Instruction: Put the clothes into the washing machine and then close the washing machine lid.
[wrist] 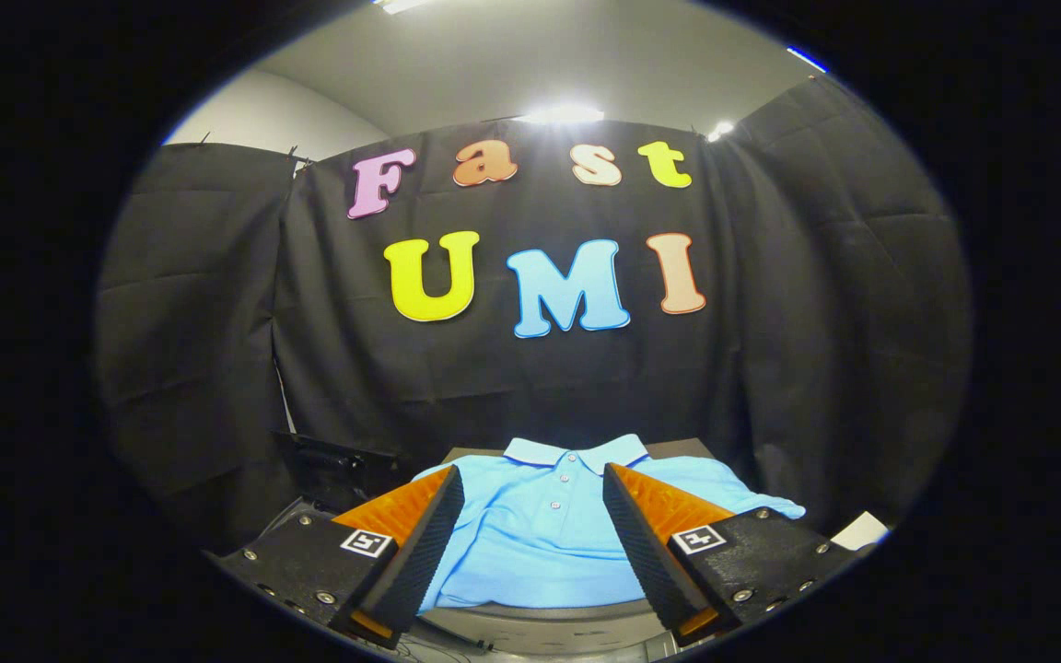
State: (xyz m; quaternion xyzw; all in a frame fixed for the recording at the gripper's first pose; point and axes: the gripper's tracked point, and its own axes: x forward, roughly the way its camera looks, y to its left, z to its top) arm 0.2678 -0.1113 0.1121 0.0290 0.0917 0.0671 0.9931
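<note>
Tongs (532, 488) spread wide above a blue polo shirt (540, 543), grasping nothing.
Left of the tongs sits a dark machine part (337, 470); between and just beyond them the shirt lies flat, collar far, buttoned, sleeve spilling rightward over the surface (678, 448) edge.

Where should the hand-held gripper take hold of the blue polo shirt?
Probably the chest fabric just below the button placket, coming straight down from above. The blue polo shirt lies flat, collar away, and the open hand-held gripper straddles its middle, so a pinch would gather cloth.
</note>
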